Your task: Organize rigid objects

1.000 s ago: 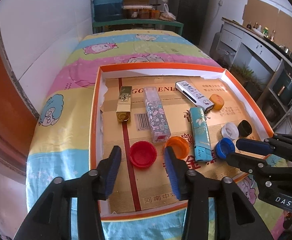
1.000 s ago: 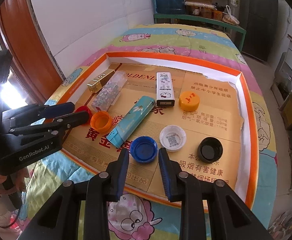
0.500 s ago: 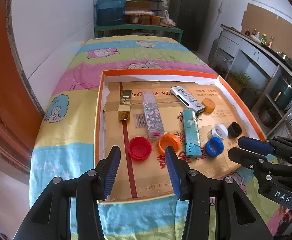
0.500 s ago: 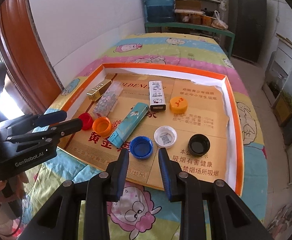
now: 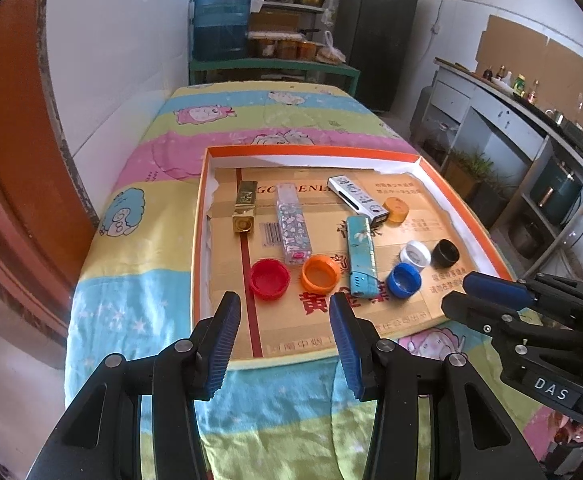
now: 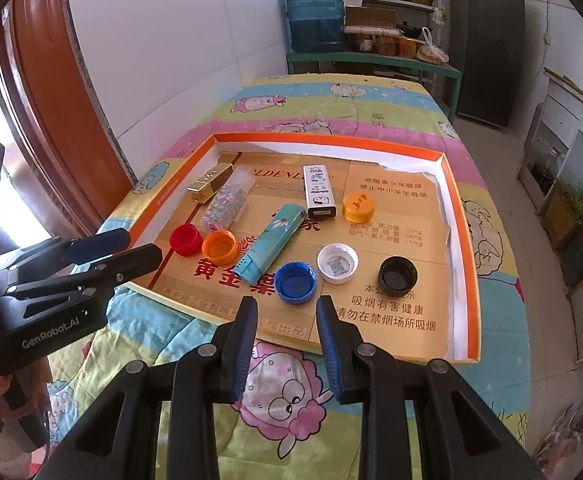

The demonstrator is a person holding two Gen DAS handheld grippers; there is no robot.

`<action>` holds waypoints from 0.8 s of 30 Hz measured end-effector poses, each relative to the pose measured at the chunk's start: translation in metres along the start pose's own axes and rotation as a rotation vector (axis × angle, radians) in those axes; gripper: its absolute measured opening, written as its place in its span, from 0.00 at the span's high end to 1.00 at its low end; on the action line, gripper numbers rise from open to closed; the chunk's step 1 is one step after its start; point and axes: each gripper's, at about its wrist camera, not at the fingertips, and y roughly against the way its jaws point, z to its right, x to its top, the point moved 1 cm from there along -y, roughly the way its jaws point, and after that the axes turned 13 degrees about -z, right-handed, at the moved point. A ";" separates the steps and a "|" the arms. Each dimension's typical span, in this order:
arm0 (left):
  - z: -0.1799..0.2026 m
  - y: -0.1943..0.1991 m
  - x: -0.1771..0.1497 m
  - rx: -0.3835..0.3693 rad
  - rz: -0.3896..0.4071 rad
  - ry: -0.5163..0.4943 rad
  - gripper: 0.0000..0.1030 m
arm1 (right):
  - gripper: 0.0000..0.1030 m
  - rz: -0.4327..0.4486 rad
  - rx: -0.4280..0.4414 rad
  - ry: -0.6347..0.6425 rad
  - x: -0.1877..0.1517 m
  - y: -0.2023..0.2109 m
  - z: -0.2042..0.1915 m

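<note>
Legibly — "DAS" on right gripper (image 5: 487,296)

A cartoon-print bedspread (image 5: 227,120) covers the table, beyond it a blue water jug (image 6: 314,16) beside a green shelf (image 5: 275,66), a black refrigerator (image 6: 487,40) further right.

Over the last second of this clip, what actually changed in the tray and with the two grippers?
Both the left gripper and the right gripper drew back from the tray toward the near edge, open and empty throughout. Nothing was grasped or released; the caps and lighters lie where they were.
</note>
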 end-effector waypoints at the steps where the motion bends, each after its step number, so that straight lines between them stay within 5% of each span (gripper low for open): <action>1: 0.000 0.003 -0.002 -0.003 0.004 0.001 0.54 | 0.70 0.002 -0.001 -0.002 -0.001 0.001 -0.001; 24: 0.010 0.055 -0.046 -0.025 0.089 0.032 0.54 | 0.70 0.085 -0.038 -0.038 -0.040 0.038 -0.028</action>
